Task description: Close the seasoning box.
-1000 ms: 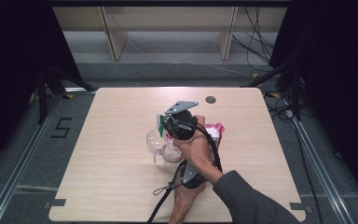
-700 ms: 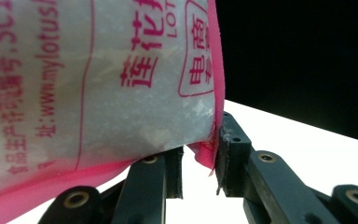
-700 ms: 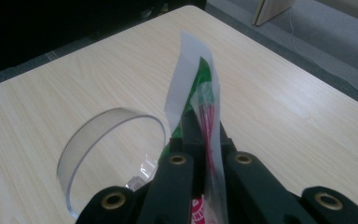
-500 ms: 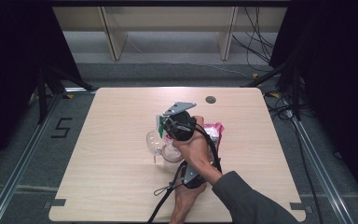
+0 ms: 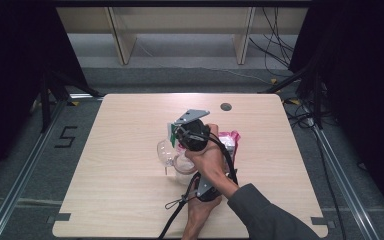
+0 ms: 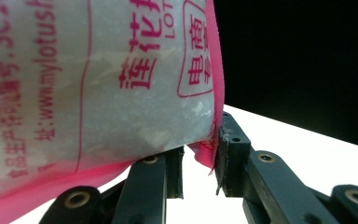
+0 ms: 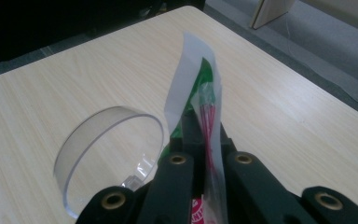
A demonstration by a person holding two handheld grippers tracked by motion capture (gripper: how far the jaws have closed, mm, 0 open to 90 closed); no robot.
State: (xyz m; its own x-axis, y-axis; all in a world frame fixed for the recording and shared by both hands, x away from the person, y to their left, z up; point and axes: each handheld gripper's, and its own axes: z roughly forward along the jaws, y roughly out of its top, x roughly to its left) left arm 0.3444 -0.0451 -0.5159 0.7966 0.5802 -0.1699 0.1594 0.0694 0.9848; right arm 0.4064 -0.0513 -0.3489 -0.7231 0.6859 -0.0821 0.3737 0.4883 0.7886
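Item: pink-edged bag of white powder, being held over the table between both sets of fingers

Right gripper: fingers are being kept clenched on the bag's top strip, a thin white, green and clear flap that is rising straight up out of the fingertips; its long axis is running on along the fingers and away from them

Left gripper: fingers are standing partly closed on the bag's pink bottom seam, which is hanging down between the pads; the right-hand pad is lying against the seam, though contact on the other pad cannot be told for certain. The bulk of the bag is lying above and to the left of these fingers

Clear round container: being seen open-mouthed just beside and to the left of the right fingers, below the strip

Relation judged decisive: the bag is being stretched between the two grips, top strip at the right fingers, bottom seam at the left, with the container mouth nearer the right fingers, so the strip end would have to be opened or tipped toward that side
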